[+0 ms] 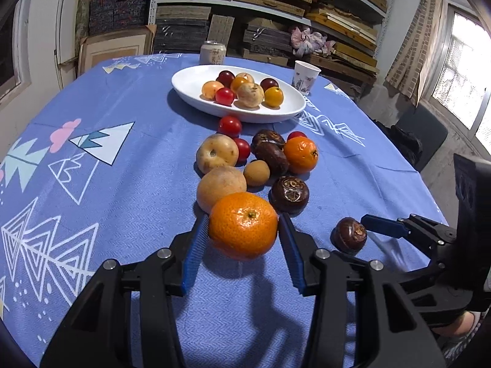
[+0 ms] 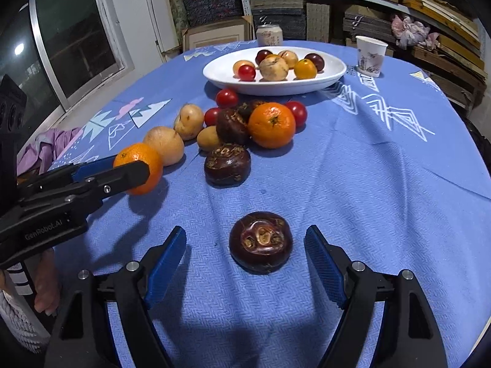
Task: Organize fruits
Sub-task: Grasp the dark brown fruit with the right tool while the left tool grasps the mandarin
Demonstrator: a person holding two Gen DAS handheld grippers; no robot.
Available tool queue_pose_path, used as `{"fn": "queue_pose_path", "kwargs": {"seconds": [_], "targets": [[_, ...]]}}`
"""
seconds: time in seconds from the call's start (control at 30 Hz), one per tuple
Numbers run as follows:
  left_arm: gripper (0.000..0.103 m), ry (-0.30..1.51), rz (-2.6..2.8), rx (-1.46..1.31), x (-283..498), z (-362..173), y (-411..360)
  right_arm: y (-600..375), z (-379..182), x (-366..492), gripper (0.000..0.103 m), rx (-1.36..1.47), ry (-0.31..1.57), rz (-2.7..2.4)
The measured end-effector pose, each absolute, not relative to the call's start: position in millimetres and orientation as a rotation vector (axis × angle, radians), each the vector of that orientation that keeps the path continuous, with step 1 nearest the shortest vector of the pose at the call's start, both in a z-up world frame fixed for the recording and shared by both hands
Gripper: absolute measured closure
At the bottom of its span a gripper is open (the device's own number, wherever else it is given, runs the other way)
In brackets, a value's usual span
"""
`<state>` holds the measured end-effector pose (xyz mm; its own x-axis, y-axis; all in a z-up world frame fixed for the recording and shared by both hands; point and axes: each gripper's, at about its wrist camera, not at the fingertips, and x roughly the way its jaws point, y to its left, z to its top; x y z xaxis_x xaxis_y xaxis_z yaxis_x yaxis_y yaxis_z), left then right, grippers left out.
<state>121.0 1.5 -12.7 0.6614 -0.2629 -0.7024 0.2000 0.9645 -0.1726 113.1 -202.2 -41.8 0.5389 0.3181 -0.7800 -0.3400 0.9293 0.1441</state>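
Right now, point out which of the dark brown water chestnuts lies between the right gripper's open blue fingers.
The lone dark brown water chestnut nearest the camera, apart from the pile, between the right gripper fingers, untouched. The others sit farther back by the large mandarin.

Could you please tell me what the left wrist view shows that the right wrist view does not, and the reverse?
Only the left wrist view shows both blue pads of the left gripper pressing the sides of the near orange. Only the right wrist view shows the right gripper open, with a gap on each side of the dark brown fruit between its jaws. Both show the white dish of fruit, the loose pile, the can and the paper cup.
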Motion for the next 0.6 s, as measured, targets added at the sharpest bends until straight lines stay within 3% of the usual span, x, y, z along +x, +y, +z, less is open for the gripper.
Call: {"fn": "queue_pose_path", "kwargs": {"seconds": [0.17, 0.37, 0.6], "targets": [[0.056, 0.809, -0.269, -0.071, 119.5, -14.1, -1.6, -203.6, -44.8, 115.8, 0.029, -0.015, 0.941, 0.373], [0.056, 0.822, -0.273, -0.047, 120.3, -17.0, -6.8, -207.2, -45.0, 116.5, 0.06, -0.006, 0.937, 0.348], [0.056, 0.861, -0.271, -0.014, 123.1, -23.6, -12.7, -203.8, -44.7, 116.3, 0.061, -0.05, 0.935, 0.348]]}}
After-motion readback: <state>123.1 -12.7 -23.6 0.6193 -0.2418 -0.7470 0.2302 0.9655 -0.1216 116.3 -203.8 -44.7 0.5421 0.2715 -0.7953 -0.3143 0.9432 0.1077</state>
